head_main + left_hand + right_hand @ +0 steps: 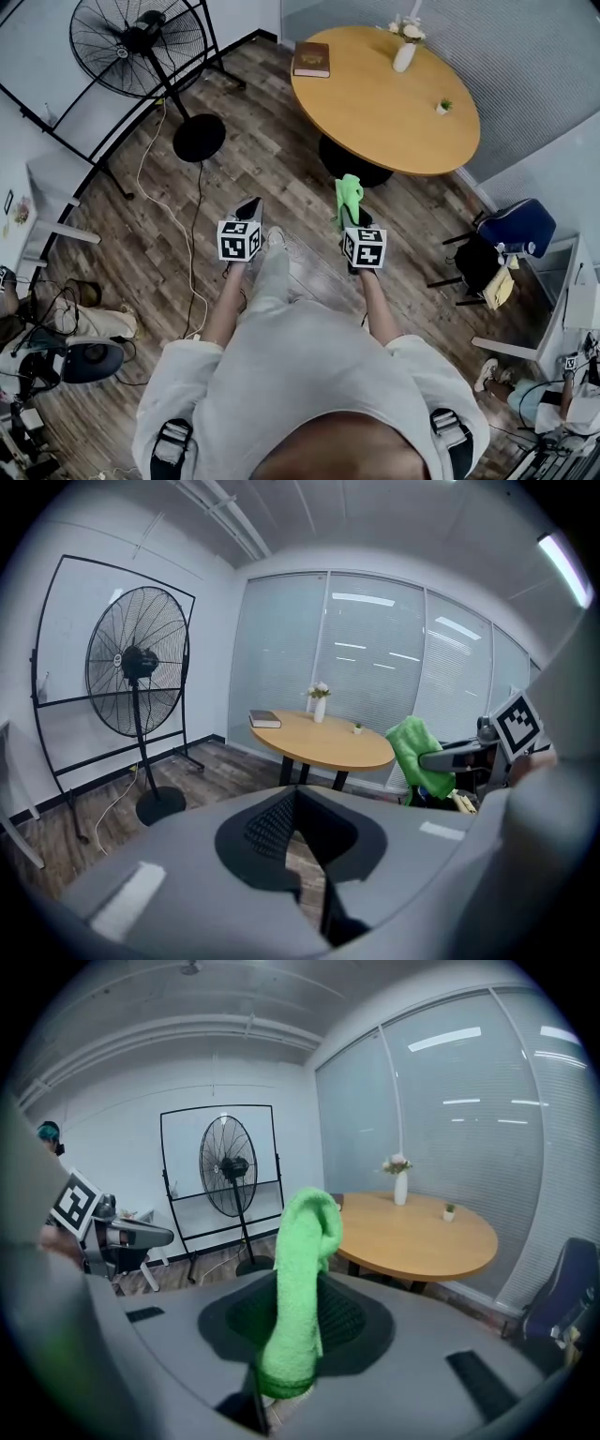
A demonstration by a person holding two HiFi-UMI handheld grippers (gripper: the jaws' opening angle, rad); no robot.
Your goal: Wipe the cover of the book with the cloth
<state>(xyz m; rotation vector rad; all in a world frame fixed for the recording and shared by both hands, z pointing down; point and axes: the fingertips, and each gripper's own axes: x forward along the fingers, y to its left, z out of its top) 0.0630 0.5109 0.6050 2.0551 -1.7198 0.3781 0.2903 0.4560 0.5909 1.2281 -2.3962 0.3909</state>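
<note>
The left gripper is empty, its jaws together. The brown book lies flat at the round table's far edge; it looks stiff and will probably slide unless steadied. The right gripper pinches the green cloth, which is soft and floppy.

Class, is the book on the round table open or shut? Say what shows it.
Shut. The book lies flat near the edge of the table, its brown cover facing up, with no pages spread.
</note>
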